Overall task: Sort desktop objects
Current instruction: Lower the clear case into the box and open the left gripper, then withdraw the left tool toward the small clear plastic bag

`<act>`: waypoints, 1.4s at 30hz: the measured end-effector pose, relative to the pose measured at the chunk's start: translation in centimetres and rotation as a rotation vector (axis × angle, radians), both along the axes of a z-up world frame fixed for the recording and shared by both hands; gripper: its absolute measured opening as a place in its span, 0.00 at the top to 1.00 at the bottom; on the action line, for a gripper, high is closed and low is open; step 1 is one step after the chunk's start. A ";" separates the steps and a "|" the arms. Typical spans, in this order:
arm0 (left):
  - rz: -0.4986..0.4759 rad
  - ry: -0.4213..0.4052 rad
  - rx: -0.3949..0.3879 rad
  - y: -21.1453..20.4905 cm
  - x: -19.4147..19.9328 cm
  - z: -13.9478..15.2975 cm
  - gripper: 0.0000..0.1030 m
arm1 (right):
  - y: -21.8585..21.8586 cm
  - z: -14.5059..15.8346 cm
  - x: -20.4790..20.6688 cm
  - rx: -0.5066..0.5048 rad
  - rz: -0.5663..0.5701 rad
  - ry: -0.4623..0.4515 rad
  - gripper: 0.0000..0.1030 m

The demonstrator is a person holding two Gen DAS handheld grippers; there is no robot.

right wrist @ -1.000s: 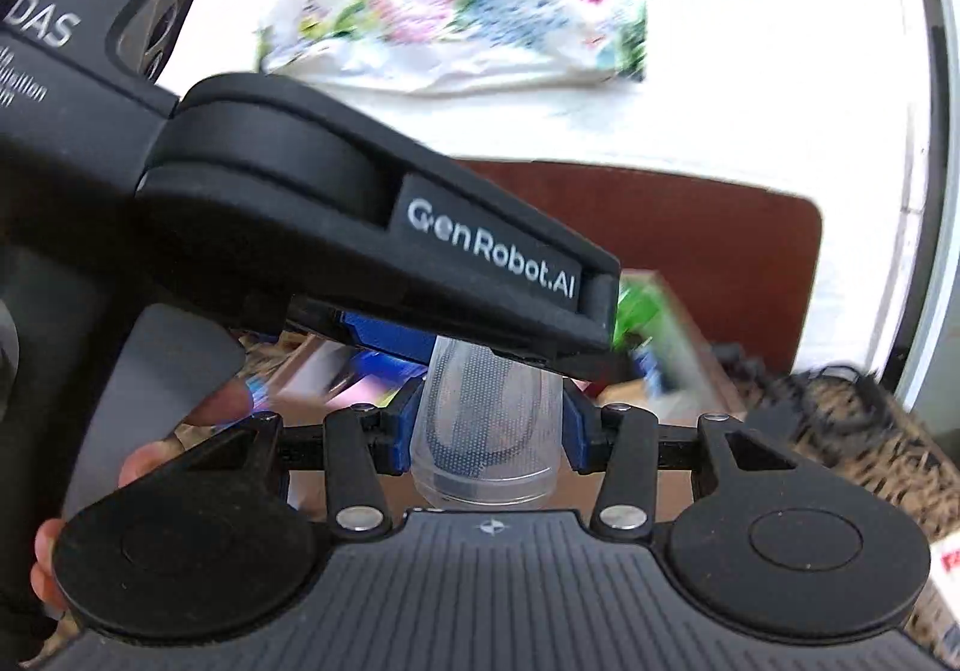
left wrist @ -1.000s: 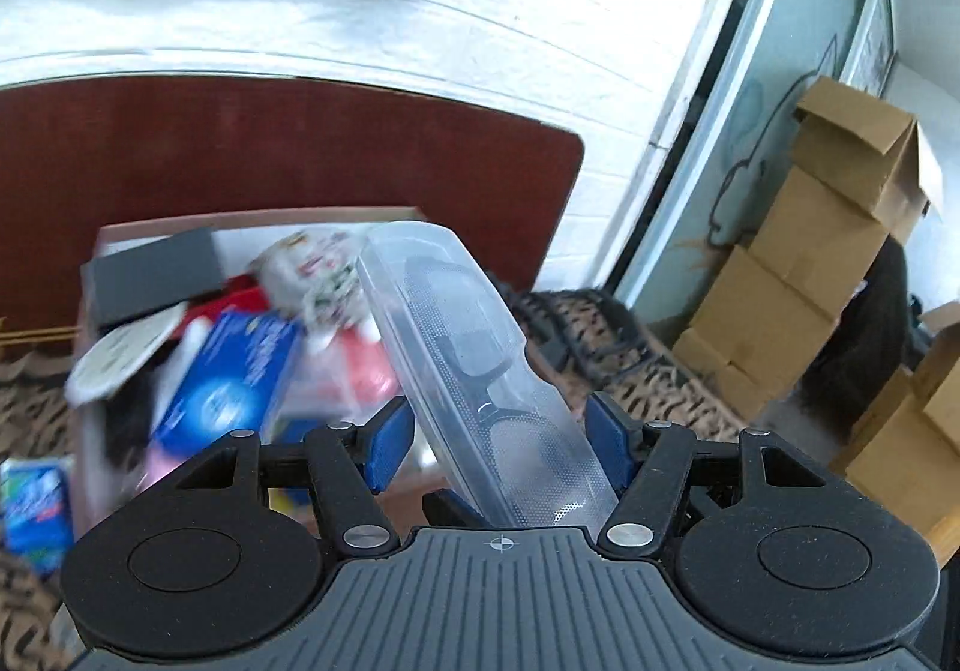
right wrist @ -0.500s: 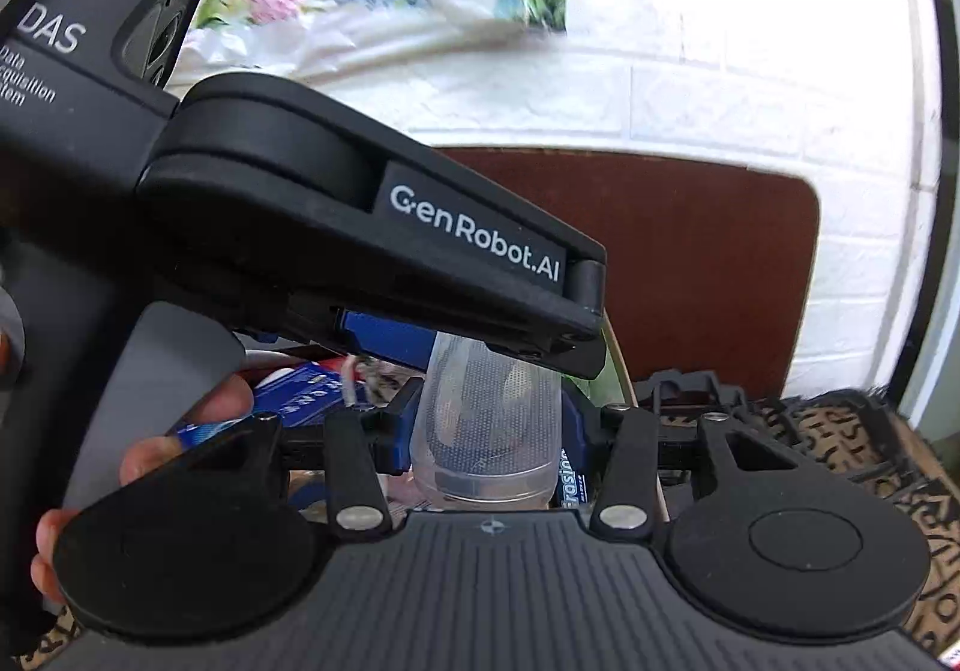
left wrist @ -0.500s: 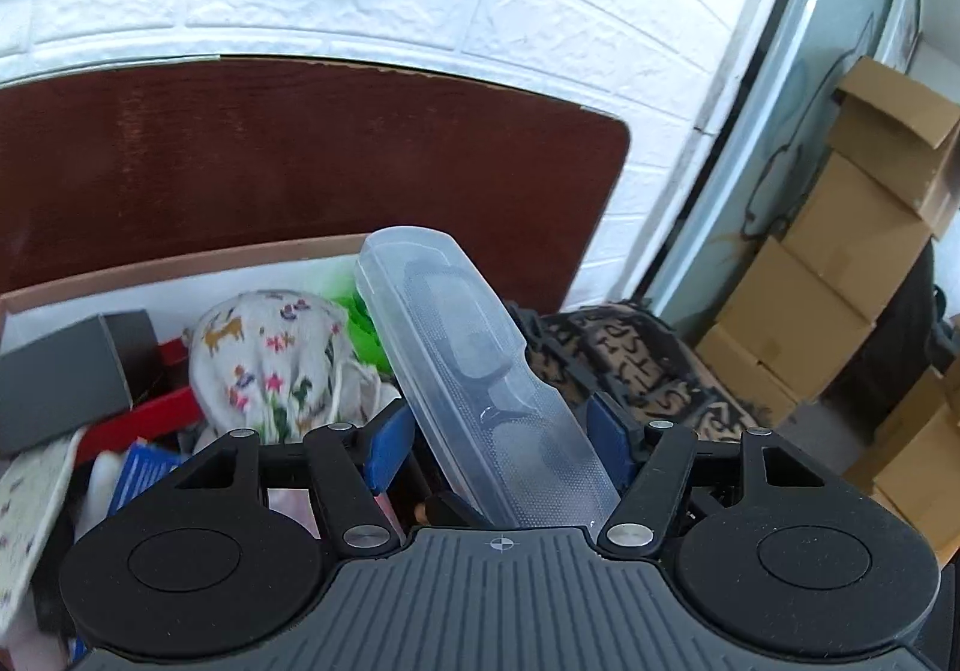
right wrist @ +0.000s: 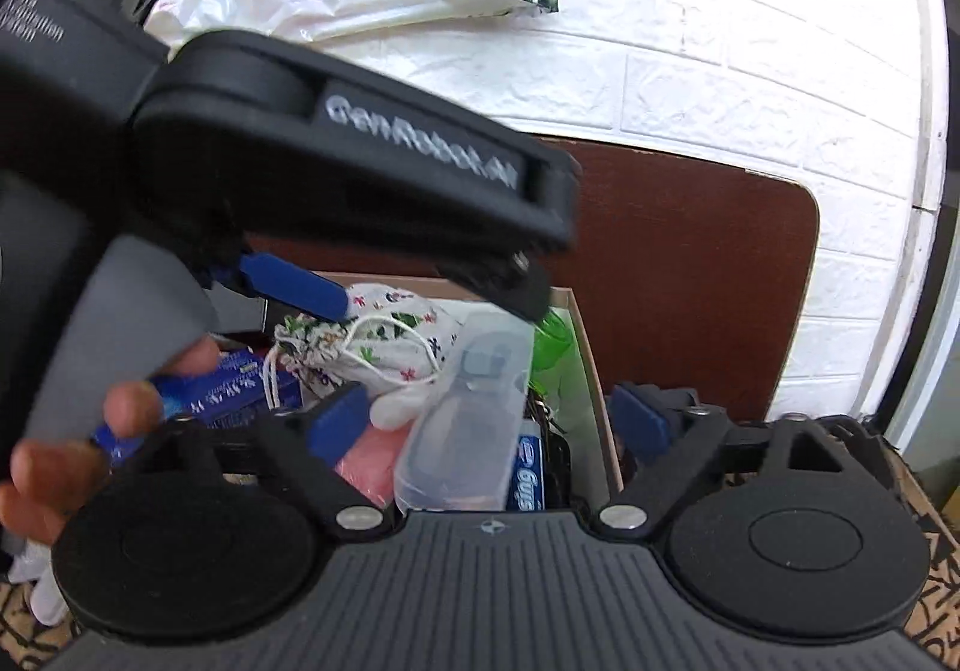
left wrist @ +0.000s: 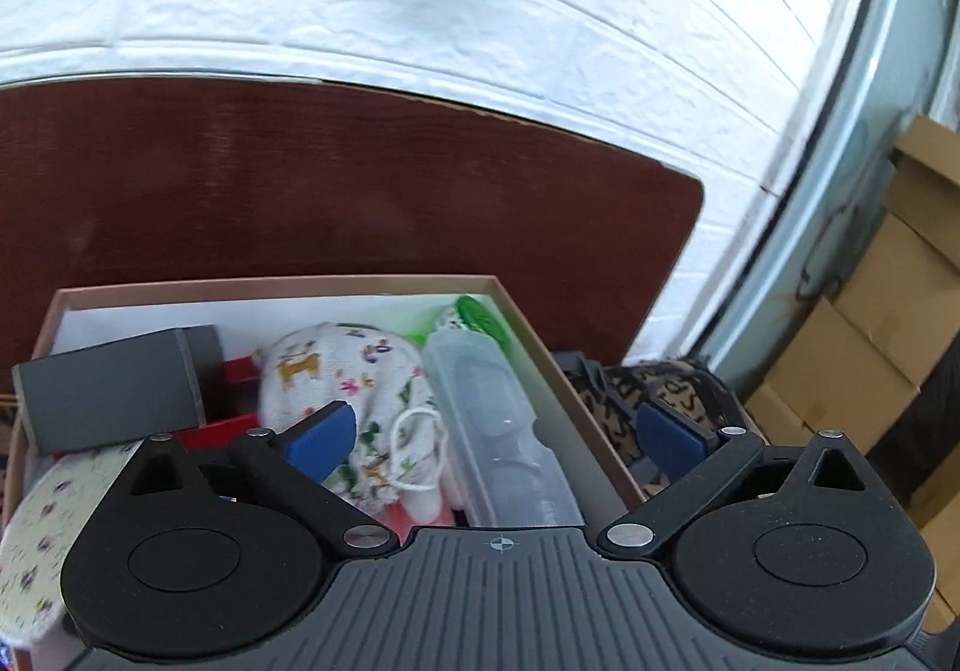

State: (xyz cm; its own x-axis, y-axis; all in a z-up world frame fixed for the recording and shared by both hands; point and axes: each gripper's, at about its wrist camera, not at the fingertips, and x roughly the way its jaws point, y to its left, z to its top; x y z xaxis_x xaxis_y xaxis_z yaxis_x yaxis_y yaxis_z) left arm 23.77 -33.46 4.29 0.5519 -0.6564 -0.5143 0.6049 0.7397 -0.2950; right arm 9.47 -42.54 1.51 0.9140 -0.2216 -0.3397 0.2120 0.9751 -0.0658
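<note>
A clear plastic glasses case (left wrist: 501, 431) with dark glasses inside lies in the cardboard box (left wrist: 528, 329), along its right wall. It also shows in the right wrist view (right wrist: 471, 413). My left gripper (left wrist: 501, 434) is open above it, blue pads wide apart, touching nothing. My right gripper (right wrist: 486, 419) is open too, with the case loose between its pads. The left gripper's black body (right wrist: 336, 179) crosses the right wrist view.
The box holds a printed drawstring pouch (left wrist: 342, 389), a grey box (left wrist: 114, 395), a green item (left wrist: 480, 314) and blue toothpaste boxes (right wrist: 234, 395). A dark wooden board (left wrist: 360, 179) stands behind against a white brick wall. Cardboard boxes (left wrist: 888, 335) stack at right.
Both grippers were shut on the glasses case and held it over the box. Both have opened, and the case now lies in the box beside the pouch.
</note>
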 end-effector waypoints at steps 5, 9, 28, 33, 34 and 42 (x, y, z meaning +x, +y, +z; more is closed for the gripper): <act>0.036 -0.049 0.042 0.8 -1.6 0.0 0.00 | -0.1 -0.2 0.1 0.005 -0.007 0.003 0.01; 0.059 -0.078 0.058 1.9 -3.3 0.0 0.00 | -0.7 0.2 0.6 0.027 -0.018 0.003 0.00; 0.210 -0.243 0.116 13.2 -15.1 -1.2 0.00 | 8.8 1.6 -6.7 0.044 0.103 -0.016 0.00; 0.246 -0.186 0.112 17.9 -17.1 -4.0 0.00 | 13.1 -0.1 -8.6 0.087 0.144 0.017 0.00; 0.252 -0.178 0.109 18.8 -17.5 -4.4 0.00 | 13.9 -0.5 -8.9 0.098 0.157 0.030 0.00; 0.302 -0.152 0.140 25.0 -18.8 -7.4 0.00 | 19.4 -3.9 -8.7 0.111 0.238 0.123 0.00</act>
State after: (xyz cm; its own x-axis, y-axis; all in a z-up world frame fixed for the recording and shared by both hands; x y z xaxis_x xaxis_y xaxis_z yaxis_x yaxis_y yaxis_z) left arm 4.97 -8.41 -3.11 0.7871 -0.3813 -0.4848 0.3824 0.9184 -0.1015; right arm 0.77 -23.19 -2.39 0.8864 0.0393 -0.4612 -0.0269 0.9991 0.0336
